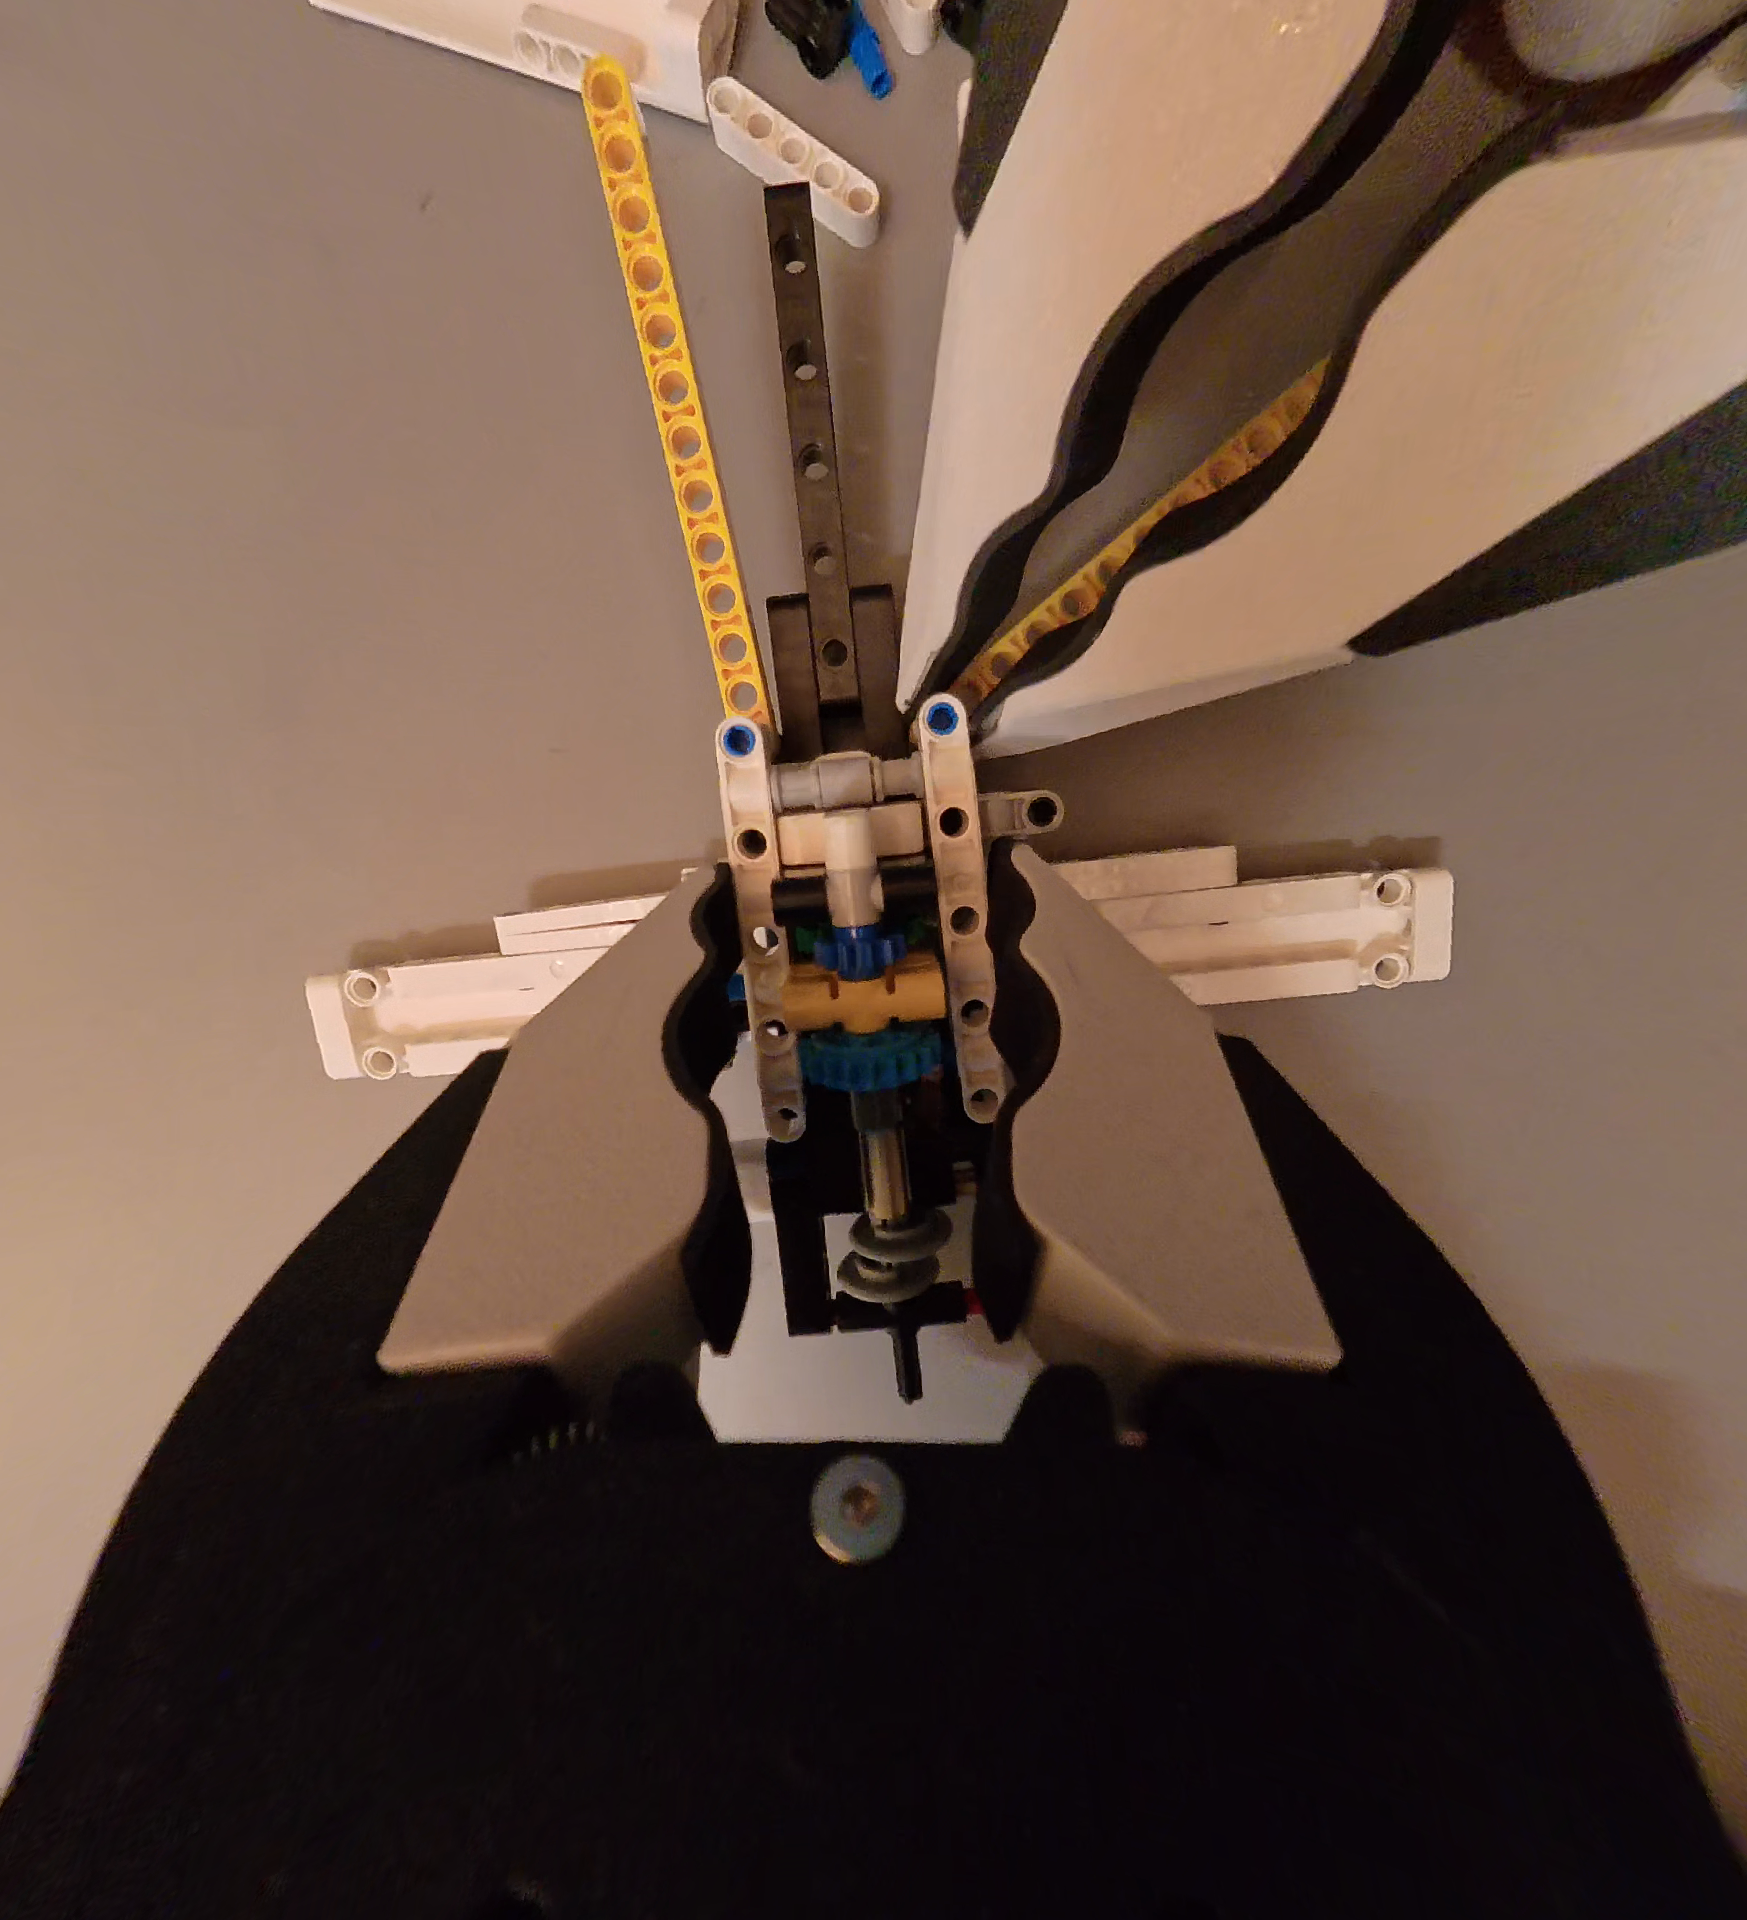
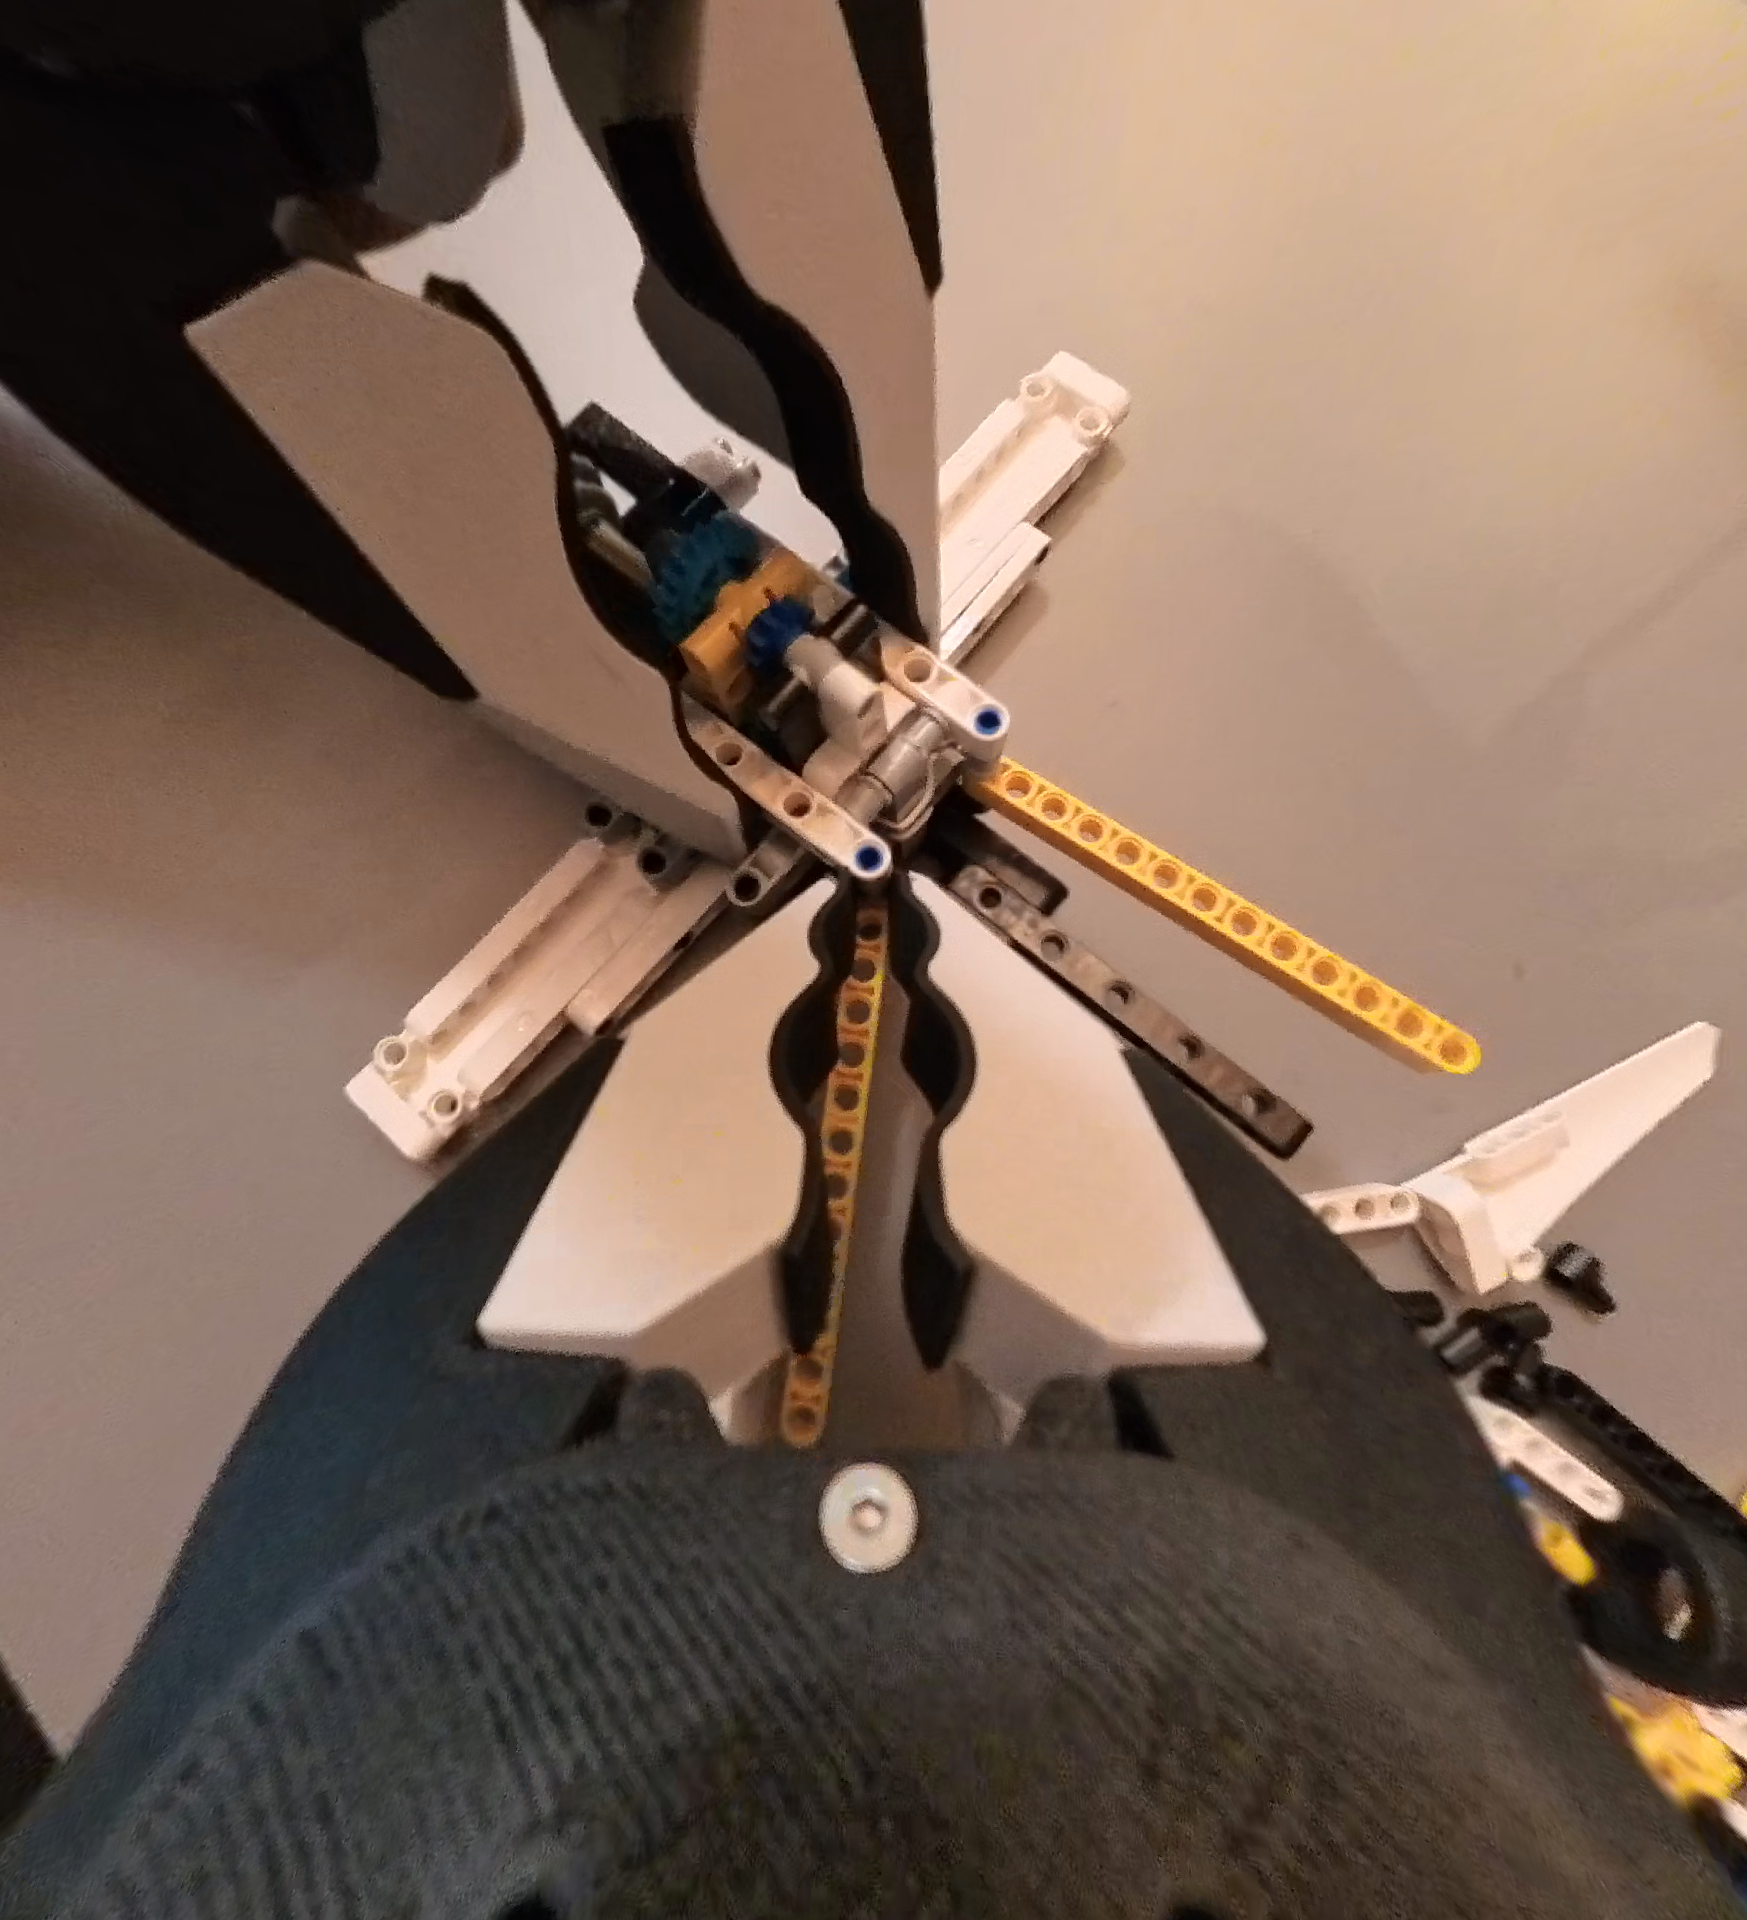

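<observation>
- Fingers (image 1: 1040, 997) of the left gripper (image 1: 869, 977) clamp the gear frame (image 1: 864, 883).
- Right gripper (image 2: 864, 997) pinches a yellow beam (image 2: 853, 1049), seemingly firmly.
- Stiff, light, snap-fit plastic; best gripped along flat sides.

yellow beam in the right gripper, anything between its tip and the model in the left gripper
Nothing visible. The yellow beam runs between the right gripper pads, and its tip lies right at the model, under the near blue pin. The left gripper clamps the model's sides.
</observation>
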